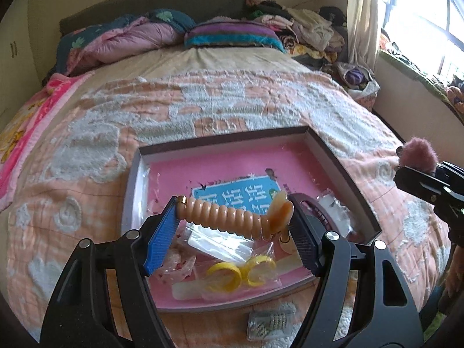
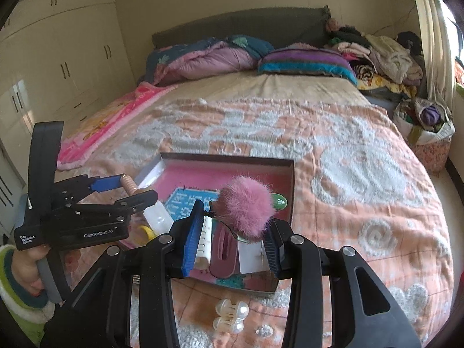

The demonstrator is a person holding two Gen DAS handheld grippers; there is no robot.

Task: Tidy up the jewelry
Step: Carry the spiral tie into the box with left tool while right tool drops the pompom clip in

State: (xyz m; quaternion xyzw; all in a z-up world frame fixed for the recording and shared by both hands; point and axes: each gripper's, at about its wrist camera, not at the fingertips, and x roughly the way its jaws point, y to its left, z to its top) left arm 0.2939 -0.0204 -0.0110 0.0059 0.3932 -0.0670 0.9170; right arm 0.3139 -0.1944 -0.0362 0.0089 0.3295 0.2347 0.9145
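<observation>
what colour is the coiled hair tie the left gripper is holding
Peach-orange, with a gold band at one end; the coiled hair tie shows best in the left wrist view.

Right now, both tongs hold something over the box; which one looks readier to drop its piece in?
Probably the left tongs: their peach coil hair tie hangs over the box's pink floor, while the right tongs hold their pink pompom nearer its rim.

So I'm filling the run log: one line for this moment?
left gripper: shut on coil hair tie | right gripper: shut on pink pompom | both over box
</observation>
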